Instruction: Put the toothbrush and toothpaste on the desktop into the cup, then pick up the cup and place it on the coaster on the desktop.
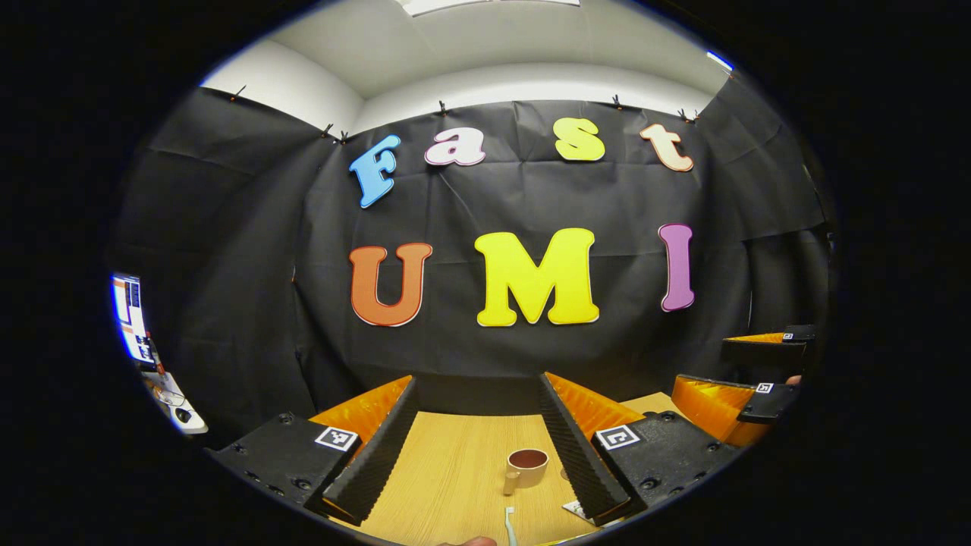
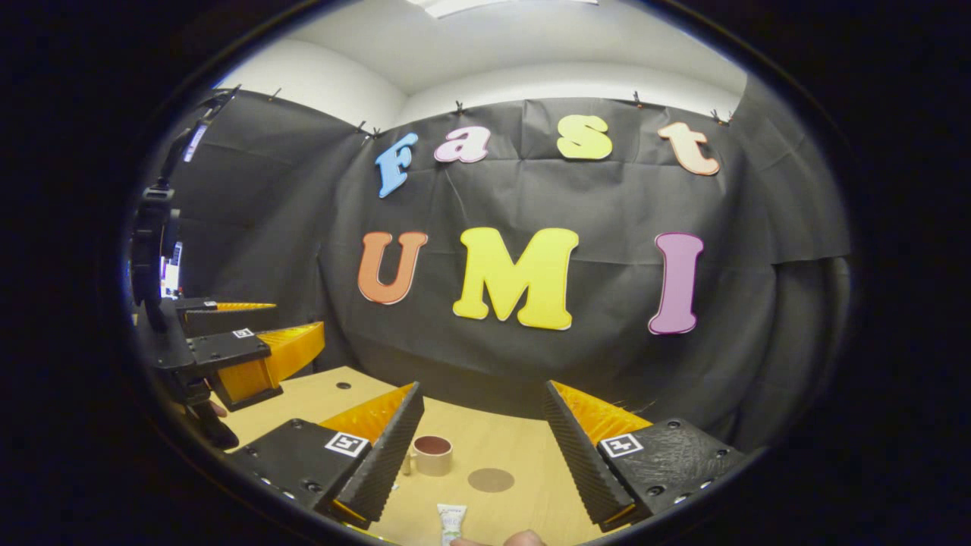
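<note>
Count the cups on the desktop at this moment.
1. A single cup stands upright on the wooden desktop, between the two views' jaws, left of the round coaster. Others may lie outside the frames.

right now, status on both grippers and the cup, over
Left gripper open, above desktop. Right gripper open. Cup upright, empty; toothbrush and toothpaste on desktop; coaster bare. Nothing blocking.
</note>
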A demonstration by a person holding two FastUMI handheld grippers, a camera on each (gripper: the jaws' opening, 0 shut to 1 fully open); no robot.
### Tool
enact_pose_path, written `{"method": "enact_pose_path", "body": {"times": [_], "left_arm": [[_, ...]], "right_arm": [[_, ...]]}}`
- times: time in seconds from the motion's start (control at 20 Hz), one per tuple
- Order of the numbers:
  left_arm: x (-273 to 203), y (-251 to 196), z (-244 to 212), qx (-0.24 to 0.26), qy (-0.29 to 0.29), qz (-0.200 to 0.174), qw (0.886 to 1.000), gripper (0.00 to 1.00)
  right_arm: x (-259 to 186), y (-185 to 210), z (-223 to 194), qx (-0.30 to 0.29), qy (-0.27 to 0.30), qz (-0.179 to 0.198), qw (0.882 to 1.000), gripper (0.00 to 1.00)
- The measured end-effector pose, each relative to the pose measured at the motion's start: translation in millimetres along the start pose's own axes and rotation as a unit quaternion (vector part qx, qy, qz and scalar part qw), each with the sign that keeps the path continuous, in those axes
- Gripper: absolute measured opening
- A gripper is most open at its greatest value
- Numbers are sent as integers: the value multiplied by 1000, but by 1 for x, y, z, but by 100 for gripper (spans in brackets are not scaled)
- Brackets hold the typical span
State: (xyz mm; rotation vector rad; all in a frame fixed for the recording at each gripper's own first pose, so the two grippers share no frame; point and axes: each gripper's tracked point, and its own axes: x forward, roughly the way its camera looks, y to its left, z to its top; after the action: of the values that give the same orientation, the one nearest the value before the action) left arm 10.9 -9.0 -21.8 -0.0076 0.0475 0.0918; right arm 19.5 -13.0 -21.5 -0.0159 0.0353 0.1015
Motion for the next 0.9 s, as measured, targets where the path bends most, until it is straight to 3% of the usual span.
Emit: {"method": "enact_pose_path", "body": {"times": [0.5, 0.55, 0.6, 0.9], "left_arm": [[-9, -4, -47, -22, 86, 29, 996, 98], [-11, -3, -56, -19, 102, 31, 994, 98], [-12, -2, -65, -19, 118, 32, 992, 98], [-15, 0, -132, -35, 228, 10, 973, 99]], "right_arm": [[-4, -8, -38, -3, 54, 26, 998, 97], [-5, -8, -45, -2, 63, 27, 998, 93], [-4, -9, -52, 0, 74, 26, 997, 97], [2, -5, -109, 20, 159, 12, 987, 95]]}}
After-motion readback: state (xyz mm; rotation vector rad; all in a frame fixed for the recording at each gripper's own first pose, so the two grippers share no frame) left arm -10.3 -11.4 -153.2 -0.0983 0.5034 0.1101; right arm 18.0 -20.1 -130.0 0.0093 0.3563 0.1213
